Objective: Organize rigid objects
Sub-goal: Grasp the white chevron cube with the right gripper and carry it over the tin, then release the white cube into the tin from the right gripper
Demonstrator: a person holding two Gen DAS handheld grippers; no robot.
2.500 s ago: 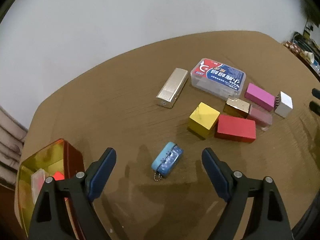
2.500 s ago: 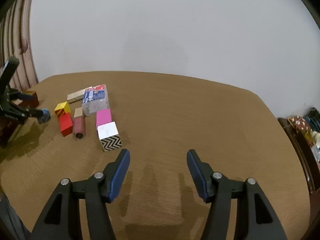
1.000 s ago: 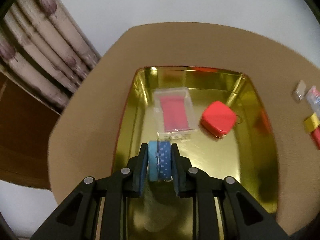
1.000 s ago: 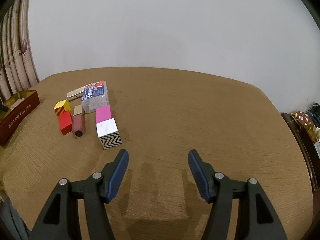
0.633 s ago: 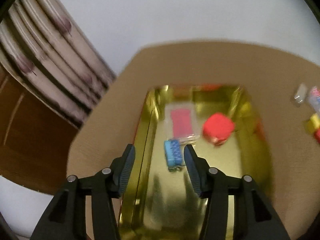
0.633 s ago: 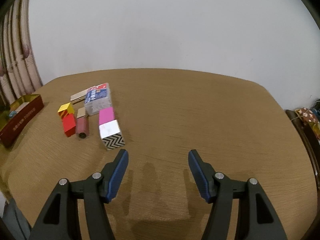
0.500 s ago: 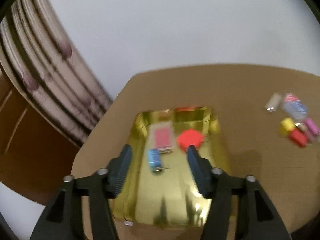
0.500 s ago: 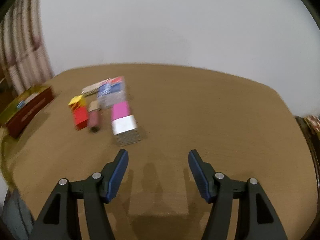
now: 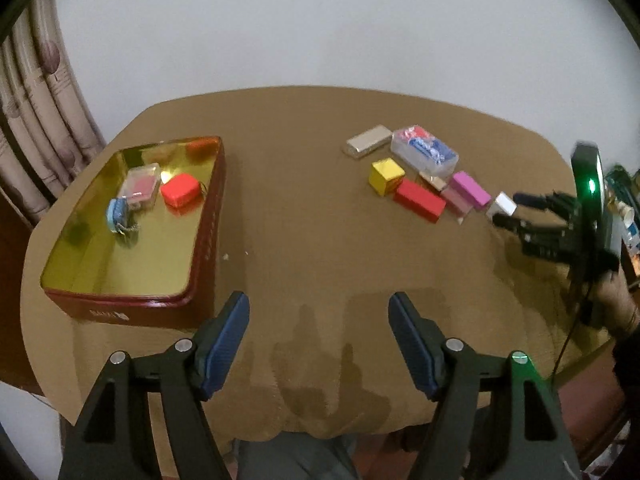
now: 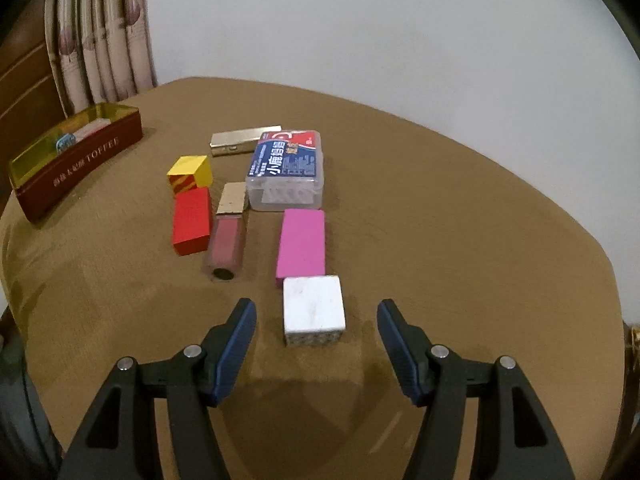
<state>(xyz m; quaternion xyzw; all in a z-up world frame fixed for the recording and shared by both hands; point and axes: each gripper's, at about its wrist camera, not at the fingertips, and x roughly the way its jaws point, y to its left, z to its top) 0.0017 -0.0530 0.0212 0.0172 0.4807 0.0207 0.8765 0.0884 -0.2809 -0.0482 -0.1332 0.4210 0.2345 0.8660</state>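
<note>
Right wrist view: my right gripper is spread wide and holds nothing, a white cube between its fingers, a pink block just beyond. My left gripper gapes empty over bare surface. In the tin, possibly a blue pouch.

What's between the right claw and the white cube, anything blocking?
Nothing visible. The right claw is open with the white cube just ahead between its fingertips, bare table on both sides. The pink block lies beyond the cube, not in the path.
</note>
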